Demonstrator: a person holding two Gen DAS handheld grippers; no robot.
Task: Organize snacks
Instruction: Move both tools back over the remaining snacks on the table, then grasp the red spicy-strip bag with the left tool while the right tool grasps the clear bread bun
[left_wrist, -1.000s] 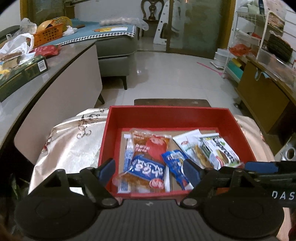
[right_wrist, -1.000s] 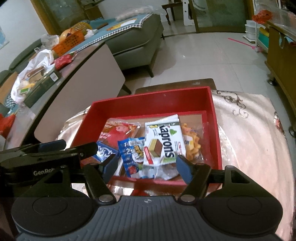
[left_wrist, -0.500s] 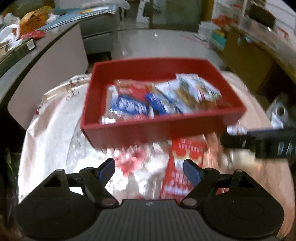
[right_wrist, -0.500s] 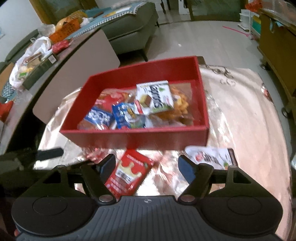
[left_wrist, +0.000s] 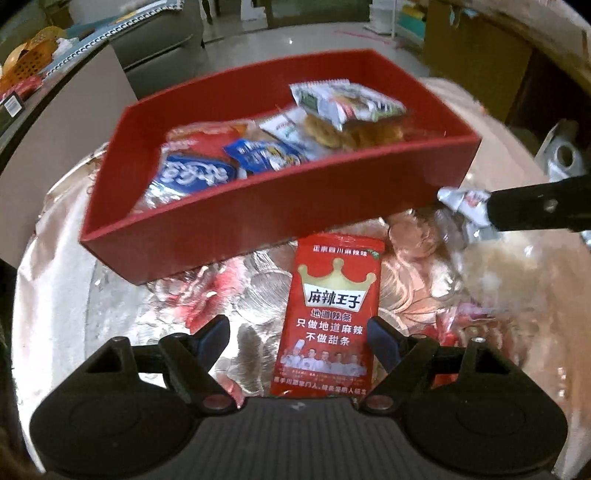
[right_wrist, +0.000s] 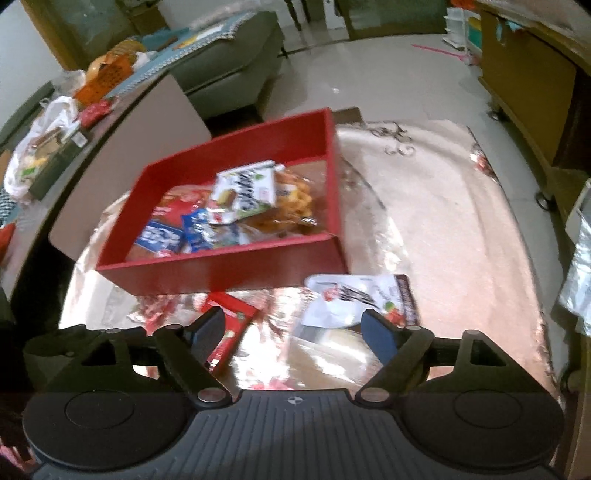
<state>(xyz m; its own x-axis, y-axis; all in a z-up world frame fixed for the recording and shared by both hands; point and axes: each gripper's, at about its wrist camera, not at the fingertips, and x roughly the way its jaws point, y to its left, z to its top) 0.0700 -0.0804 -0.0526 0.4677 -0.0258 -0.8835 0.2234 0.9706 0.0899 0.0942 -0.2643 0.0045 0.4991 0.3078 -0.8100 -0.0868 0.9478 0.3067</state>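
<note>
A red box (left_wrist: 207, 236) (right_wrist: 229, 271) holding several snack packets stands on a shiny pink tablecloth (right_wrist: 443, 229). In front of its near wall lies a red packet with a gold crown (left_wrist: 332, 310) (right_wrist: 231, 319). My left gripper (left_wrist: 297, 339) is open low over it, the packet nearer the right fingertip and untouched. A white packet with a dark edge (right_wrist: 358, 297) (left_wrist: 463, 199) lies to the right of the red packet. My right gripper (right_wrist: 294, 332) hovers over it with jaws opening and no pad pressing it. One right finger (left_wrist: 535, 208) crosses the left wrist view.
A clear bag with something pale (right_wrist: 332, 350) lies under the white packet. A grey counter (right_wrist: 122, 122) with bags and an orange basket (right_wrist: 107, 74) runs along the left, a sofa (right_wrist: 229, 66) behind it. A wooden cabinet (right_wrist: 524, 74) stands on the right.
Both grippers pulled back from over the red box and sank toward the cloth in front of it. The red and white packets came into view. The right jaws widened.
</note>
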